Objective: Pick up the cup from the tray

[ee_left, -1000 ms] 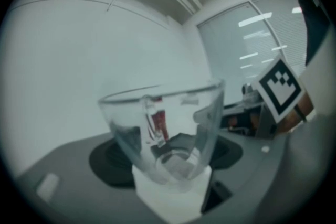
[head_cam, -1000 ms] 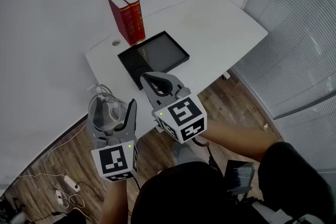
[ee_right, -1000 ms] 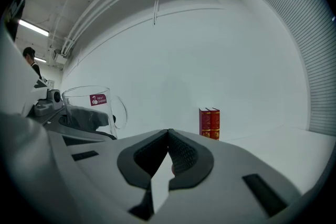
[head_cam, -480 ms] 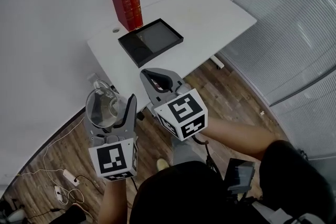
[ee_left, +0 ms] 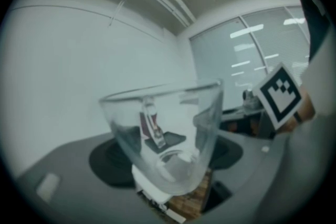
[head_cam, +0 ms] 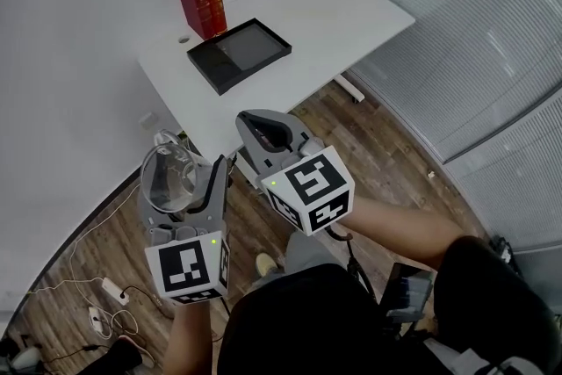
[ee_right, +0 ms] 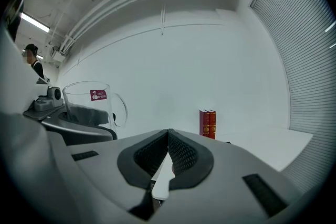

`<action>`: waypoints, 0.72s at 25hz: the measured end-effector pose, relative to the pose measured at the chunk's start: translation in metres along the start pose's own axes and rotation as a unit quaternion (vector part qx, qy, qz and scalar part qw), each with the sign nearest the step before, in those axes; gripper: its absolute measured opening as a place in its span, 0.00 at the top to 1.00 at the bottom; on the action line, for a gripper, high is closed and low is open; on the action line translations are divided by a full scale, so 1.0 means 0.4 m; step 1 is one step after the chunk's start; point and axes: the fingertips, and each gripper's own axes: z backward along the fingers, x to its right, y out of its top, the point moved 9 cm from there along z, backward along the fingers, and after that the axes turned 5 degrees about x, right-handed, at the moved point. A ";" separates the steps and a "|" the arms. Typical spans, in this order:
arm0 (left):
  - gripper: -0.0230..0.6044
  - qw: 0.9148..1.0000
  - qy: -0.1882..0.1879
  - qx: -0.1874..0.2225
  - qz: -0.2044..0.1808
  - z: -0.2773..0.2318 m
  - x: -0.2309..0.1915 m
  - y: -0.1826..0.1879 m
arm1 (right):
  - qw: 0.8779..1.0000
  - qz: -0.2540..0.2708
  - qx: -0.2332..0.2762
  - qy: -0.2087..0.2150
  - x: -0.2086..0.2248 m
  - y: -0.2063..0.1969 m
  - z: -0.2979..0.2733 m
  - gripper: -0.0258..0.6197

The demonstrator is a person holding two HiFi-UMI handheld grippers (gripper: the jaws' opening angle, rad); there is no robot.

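A clear glass cup [head_cam: 170,176] with a handle and a small red label sits between the jaws of my left gripper [head_cam: 180,180], held up high, well away from the table. It fills the left gripper view [ee_left: 165,139], and the right gripper view shows it [ee_right: 92,104] at the left. The black tray [head_cam: 238,54] lies on the white table [head_cam: 334,22], far ahead, with nothing in it. My right gripper [head_cam: 263,129] is shut with nothing between its pads [ee_right: 168,152], just right of the left one.
Two red books [head_cam: 200,0] stand upright behind the tray on the table, also visible as books [ee_right: 207,123] in the right gripper view. Window blinds [head_cam: 474,22] run along the right. Wooden floor with cables and a power strip [head_cam: 101,287] lies below left.
The table and tray have slid further away and up in the head view as both grippers pull back with the cup. The grip on the cup is unchanged.
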 end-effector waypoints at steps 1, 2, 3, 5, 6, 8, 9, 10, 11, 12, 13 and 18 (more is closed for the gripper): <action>0.36 1.000 -0.003 0.001 0.002 -0.002 0.012 0.002 | 1.000 0.003 0.000 0.001 0.007 0.003 0.011 0.94; 0.36 1.000 -0.006 0.002 0.003 -0.005 0.026 0.005 | 1.000 0.006 0.000 0.002 0.015 0.007 0.023 0.94; 0.36 1.000 -0.008 0.004 0.003 -0.010 0.041 0.010 | 1.000 0.009 0.000 0.002 0.027 0.012 0.034 0.94; 0.36 1.000 -0.011 0.007 0.004 -0.028 0.069 0.025 | 1.000 0.013 -0.001 0.000 0.057 0.024 0.052 0.94; 0.36 1.000 -0.013 0.008 0.005 -0.037 0.085 0.033 | 1.000 0.012 -0.004 -0.001 0.072 0.030 0.061 0.94; 0.36 1.000 -0.021 0.007 0.007 -0.047 0.119 0.047 | 1.000 0.011 -0.011 0.003 0.096 0.038 0.086 0.94; 0.36 1.000 -0.025 0.007 0.006 -0.051 0.137 0.053 | 1.000 0.012 -0.012 0.005 0.108 0.041 0.099 0.94; 0.36 1.000 -0.027 0.007 0.005 -0.056 0.152 0.060 | 1.000 0.013 -0.012 0.006 0.120 0.044 0.109 0.94; 0.36 1.000 -0.029 0.007 0.002 -0.061 0.165 0.065 | 1.000 0.012 -0.012 0.005 0.131 0.045 0.116 0.94; 0.36 1.000 -0.030 0.006 -0.001 -0.064 0.177 0.069 | 1.000 0.009 -0.012 0.004 0.140 0.044 0.122 0.94; 0.36 1.000 -0.031 0.003 -0.003 -0.065 0.185 0.071 | 1.000 0.005 -0.014 0.001 0.147 0.040 0.127 0.94; 0.36 1.000 -0.027 -0.008 -0.004 -0.063 0.196 0.069 | 1.000 -0.009 -0.012 -0.004 0.160 0.023 0.141 0.94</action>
